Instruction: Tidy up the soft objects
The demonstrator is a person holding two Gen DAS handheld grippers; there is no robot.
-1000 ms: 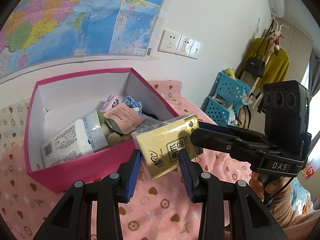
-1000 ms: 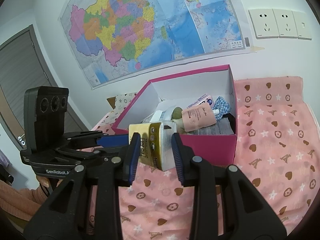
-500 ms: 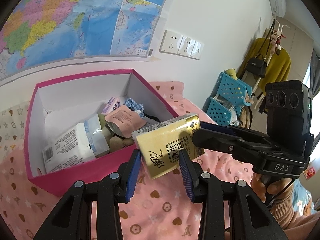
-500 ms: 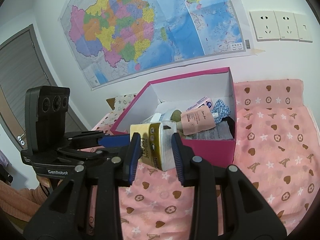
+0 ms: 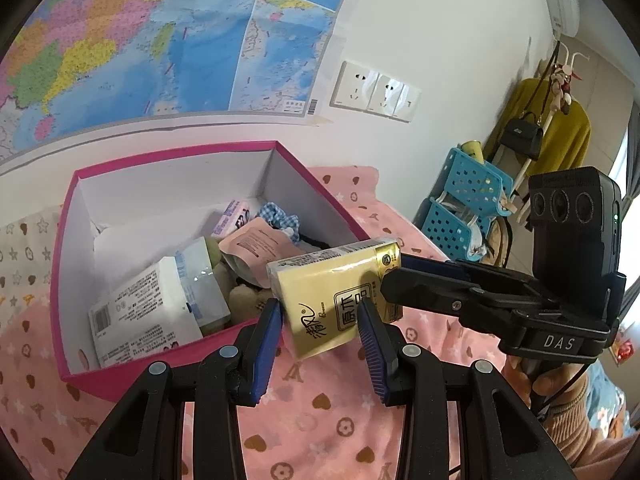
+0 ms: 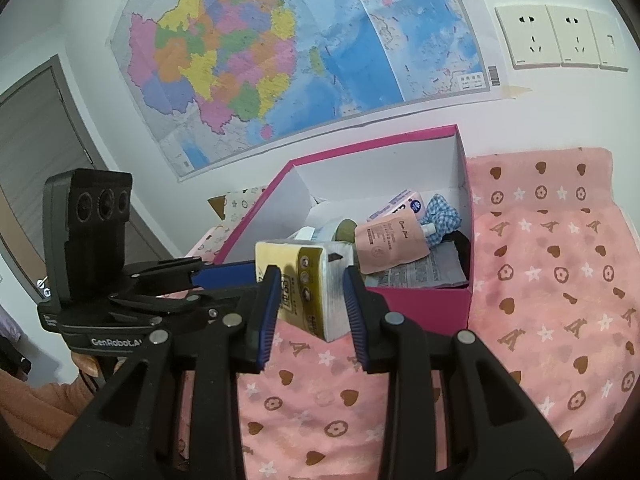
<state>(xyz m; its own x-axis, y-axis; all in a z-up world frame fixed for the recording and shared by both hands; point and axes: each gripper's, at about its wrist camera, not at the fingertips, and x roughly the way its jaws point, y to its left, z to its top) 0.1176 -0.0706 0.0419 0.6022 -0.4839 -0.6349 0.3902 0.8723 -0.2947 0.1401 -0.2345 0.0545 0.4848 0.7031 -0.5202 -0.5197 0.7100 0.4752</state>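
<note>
Both grippers, left gripper [image 5: 320, 328] and right gripper [image 6: 308, 300], look narrowly clamped on one yellow tissue pack [image 5: 336, 292], hanging just before the pink box [image 5: 160, 364]. Lift it over the near wall together, level, then let go.

Big colourful map [image 6: 304, 60] up on the white wall. White wall sockets [image 6: 560, 36] just beside the map. Grey door [image 6: 36, 152] far off at the left edge. Blue plastic baskets [image 5: 464, 208] stacked near the wall. Yellow coat [image 5: 560, 128] and small black bag [image 5: 520, 134] hanging on a rack. Pink blanket [image 6: 560, 288] with hearts, stars and flowers underneath.
</note>
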